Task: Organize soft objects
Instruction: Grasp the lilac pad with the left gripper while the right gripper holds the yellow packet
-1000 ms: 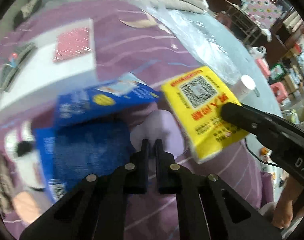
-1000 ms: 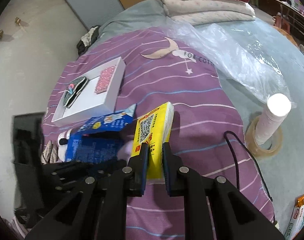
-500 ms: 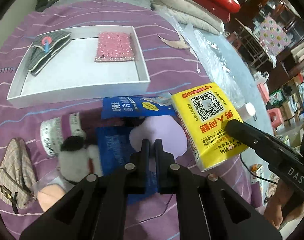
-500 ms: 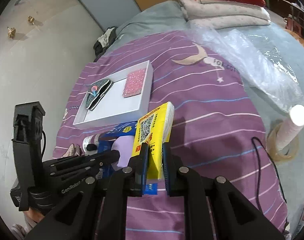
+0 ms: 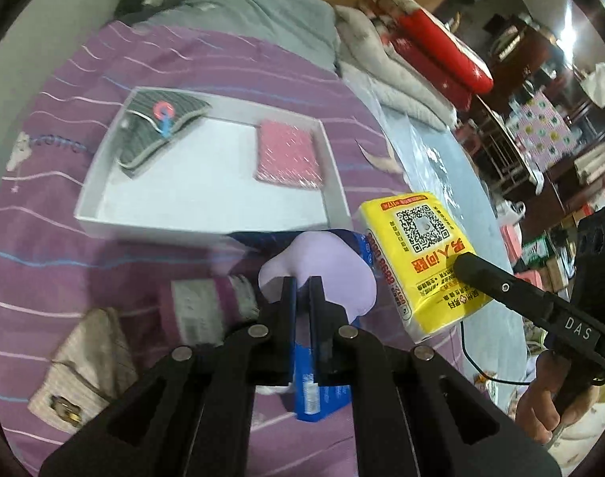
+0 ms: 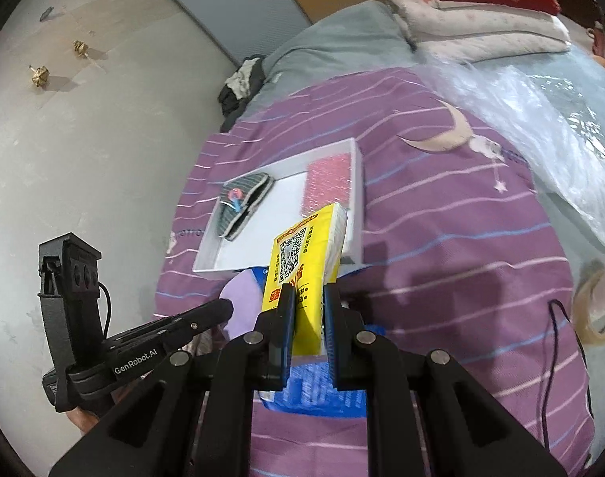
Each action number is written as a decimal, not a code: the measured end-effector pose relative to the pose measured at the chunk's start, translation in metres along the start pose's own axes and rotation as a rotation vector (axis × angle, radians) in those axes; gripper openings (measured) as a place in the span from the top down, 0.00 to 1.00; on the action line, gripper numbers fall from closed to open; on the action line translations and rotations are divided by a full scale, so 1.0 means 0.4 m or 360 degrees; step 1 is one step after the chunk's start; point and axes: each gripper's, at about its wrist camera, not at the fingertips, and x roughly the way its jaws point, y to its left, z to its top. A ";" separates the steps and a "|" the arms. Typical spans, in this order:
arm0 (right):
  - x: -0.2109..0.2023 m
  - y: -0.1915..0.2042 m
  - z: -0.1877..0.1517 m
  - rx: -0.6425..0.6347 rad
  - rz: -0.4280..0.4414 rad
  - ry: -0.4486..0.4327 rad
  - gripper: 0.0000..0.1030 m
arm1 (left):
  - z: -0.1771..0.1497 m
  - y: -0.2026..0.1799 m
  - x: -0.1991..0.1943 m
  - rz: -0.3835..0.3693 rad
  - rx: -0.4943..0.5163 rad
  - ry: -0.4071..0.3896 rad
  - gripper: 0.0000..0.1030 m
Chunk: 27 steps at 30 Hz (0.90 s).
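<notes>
Right wrist: right gripper (image 6: pixel 304 299) clamps yellow tissue pack (image 6: pixel 304 259); left gripper (image 5: pixel 301 292) pinches lilac pad (image 5: pixel 322 270)

— Where do your two cameras sit?

— One rides each gripper I hold and looks forward along its fingers. My left one looks down close over the white tray (image 5: pixel 207 214) on the bed (image 5: pixel 43 246); my right one faces it from the side, higher up.

— What do both see?

— The tray, the yellow tissue pack (image 5: pixel 421 254) (image 6: pixel 302 254), and each other's gripper.
</notes>
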 end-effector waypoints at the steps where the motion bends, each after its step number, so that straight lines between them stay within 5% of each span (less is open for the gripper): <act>1: 0.008 0.008 0.007 -0.0006 0.0009 0.0006 0.88 | 0.007 0.008 -0.001 0.0007 -0.0011 -0.0011 0.93; 13: 0.093 0.062 0.099 0.0025 0.0134 0.0011 0.88 | 0.048 0.106 -0.015 0.0047 -0.0118 -0.0091 0.93; 27: -0.014 -0.017 -0.007 0.0102 -0.0106 0.0023 0.88 | -0.052 0.019 -0.002 -0.0114 0.0038 0.0161 0.93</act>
